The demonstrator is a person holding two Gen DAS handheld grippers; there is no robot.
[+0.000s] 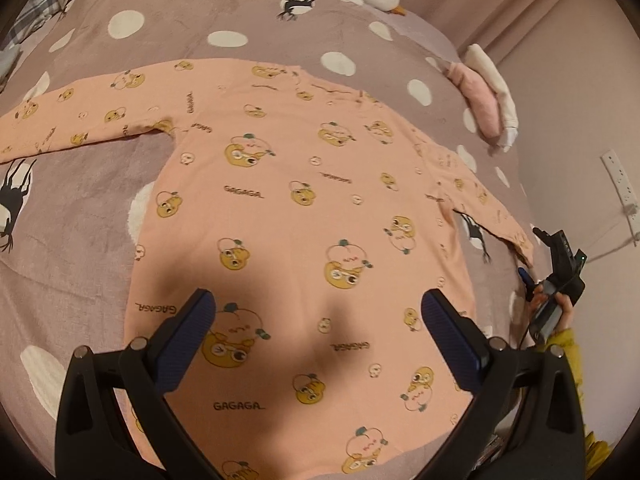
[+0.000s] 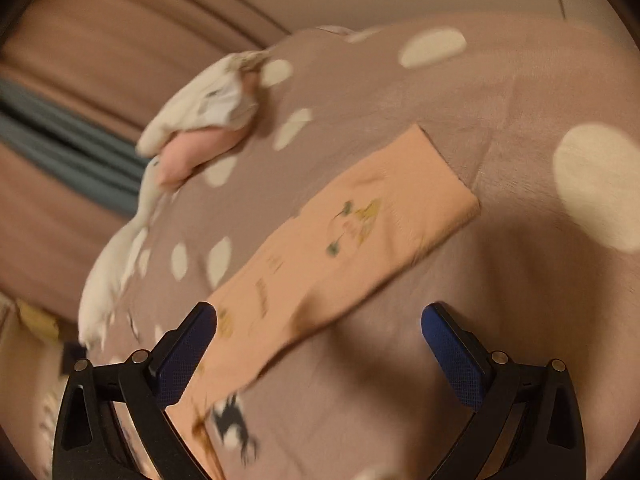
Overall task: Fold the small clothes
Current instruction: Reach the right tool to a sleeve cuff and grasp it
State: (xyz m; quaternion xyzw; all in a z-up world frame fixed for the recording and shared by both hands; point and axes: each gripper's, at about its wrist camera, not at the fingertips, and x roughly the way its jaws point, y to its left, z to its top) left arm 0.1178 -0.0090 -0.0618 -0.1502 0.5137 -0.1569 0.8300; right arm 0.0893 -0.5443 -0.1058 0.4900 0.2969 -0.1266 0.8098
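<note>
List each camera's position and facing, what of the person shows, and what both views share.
Left wrist: above the open left gripper, facing down the peach cartoon-print long-sleeved top spread flat on the mauve polka-dot bedspread; a hand holds the right gripper.
Right wrist: behind the open right gripper, facing one peach sleeve; no body shows.
Shared: top, bedspread, pink-and-white rolled bundle.

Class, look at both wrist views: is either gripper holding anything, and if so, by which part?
Nothing is held. The left gripper hangs open over the peach cartoon-print cotton top; the right gripper is open above its sleeve.
</note>
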